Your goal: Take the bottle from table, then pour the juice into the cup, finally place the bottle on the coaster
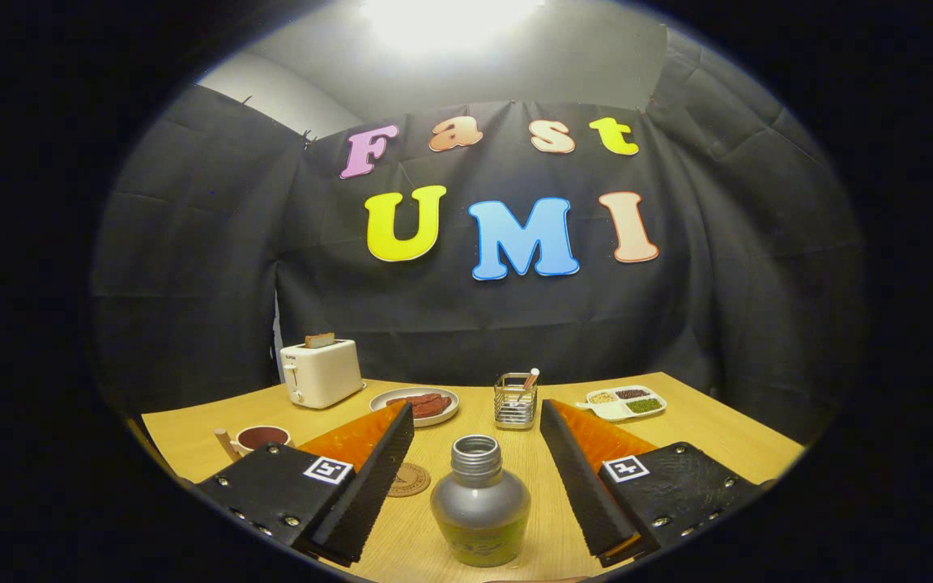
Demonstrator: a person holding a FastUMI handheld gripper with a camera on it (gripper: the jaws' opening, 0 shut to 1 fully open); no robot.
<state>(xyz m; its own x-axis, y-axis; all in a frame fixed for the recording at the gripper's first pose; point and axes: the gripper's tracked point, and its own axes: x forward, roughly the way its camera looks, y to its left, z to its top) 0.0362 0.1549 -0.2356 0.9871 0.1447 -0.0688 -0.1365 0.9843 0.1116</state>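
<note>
A small grey bottle (479, 502) with an open threaded neck and yellow-green juice in its lower part stands upright on the wooden table (717, 437). It sits between my two fingers, and neither finger touches it. My gripper (476, 417) is open wide around it. A round brown coaster (410, 479) lies flat just left of the bottle, partly hidden by my left finger (377, 478). A cup (262, 438) with a dark inside and a wooden handle stands further left, beyond the left finger's base.
Along the back of the table stand a white toaster (321, 372) with a slice of bread, a plate of dark food (415, 403), a wire holder (515, 400) with utensils and a white divided tray (625, 402) of grains.
</note>
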